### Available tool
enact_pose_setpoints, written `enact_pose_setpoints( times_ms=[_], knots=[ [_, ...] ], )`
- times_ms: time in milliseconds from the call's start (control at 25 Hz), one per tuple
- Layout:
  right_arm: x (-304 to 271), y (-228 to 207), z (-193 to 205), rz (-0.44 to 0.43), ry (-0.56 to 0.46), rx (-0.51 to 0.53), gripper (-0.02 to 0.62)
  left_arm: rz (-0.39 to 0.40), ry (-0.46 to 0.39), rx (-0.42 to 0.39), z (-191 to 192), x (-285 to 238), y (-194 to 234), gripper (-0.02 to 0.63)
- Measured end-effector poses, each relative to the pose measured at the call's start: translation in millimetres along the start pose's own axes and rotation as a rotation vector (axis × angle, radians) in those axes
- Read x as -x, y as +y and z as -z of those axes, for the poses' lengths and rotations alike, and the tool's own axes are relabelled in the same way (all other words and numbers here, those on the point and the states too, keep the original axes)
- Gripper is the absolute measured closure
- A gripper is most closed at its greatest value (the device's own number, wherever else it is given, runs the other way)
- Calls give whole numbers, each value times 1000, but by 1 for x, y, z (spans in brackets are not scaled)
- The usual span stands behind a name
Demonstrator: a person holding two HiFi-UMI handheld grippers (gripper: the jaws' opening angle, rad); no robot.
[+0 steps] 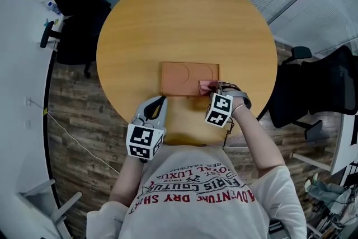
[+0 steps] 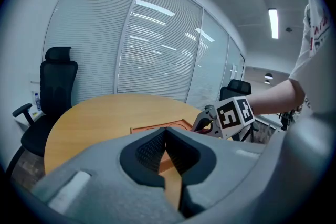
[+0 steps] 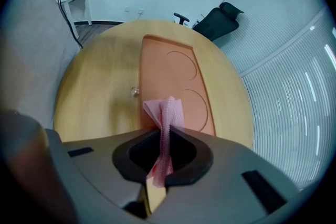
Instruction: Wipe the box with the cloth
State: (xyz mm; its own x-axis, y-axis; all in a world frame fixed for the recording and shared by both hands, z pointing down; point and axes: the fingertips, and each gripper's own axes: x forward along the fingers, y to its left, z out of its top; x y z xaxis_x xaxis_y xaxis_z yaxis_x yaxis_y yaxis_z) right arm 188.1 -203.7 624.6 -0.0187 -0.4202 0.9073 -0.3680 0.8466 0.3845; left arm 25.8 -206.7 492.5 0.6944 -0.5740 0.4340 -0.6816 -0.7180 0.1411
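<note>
Right gripper (image 3: 164, 136): we see its jaws pinching a pink ribbed cloth (image 3: 167, 112), whose folded end sticks out past the tips.
Left gripper (image 2: 165, 131): its jaws are pressed together at the tips with nothing between them. In the head view we find it at the box's 7 o'clock, apart from the box.
Cloth: it sits over the box's 4 o'clock corner. We cannot tell whether it touches.
Box: a flat orange-brown rectangular box (image 1: 182, 78) with two circles outlined on top, at 6 o'clock of the table's centre.
Table: a round pale wooden table (image 1: 184, 19).
Chairs: black office chairs at the table's 10 o'clock (image 1: 75, 5) and 3 o'clock (image 1: 321, 87).
</note>
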Motion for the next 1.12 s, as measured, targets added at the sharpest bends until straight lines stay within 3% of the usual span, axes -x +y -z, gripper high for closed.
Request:
enact_pose_setpoints(
  times_ms=[240,520,640,840,1120],
  knots=[
    [7,20,1,-10,14,1,565,6,-7,-9,3,7,-12,597],
    [19,63,5,-167,31,-32,565,3,-11,-6,9,17,-24,597],
    [26,76,6,-184,12,-52,565,2,-10,-12,12,20,-29,597],
    [52,66,0,-110,-53,-130,565,7,-21,-23,7,28,-34,597],
    [115,11,-24,95,-332,-443,565,1,-66,-58,-19,31,-32,597]
  ],
)
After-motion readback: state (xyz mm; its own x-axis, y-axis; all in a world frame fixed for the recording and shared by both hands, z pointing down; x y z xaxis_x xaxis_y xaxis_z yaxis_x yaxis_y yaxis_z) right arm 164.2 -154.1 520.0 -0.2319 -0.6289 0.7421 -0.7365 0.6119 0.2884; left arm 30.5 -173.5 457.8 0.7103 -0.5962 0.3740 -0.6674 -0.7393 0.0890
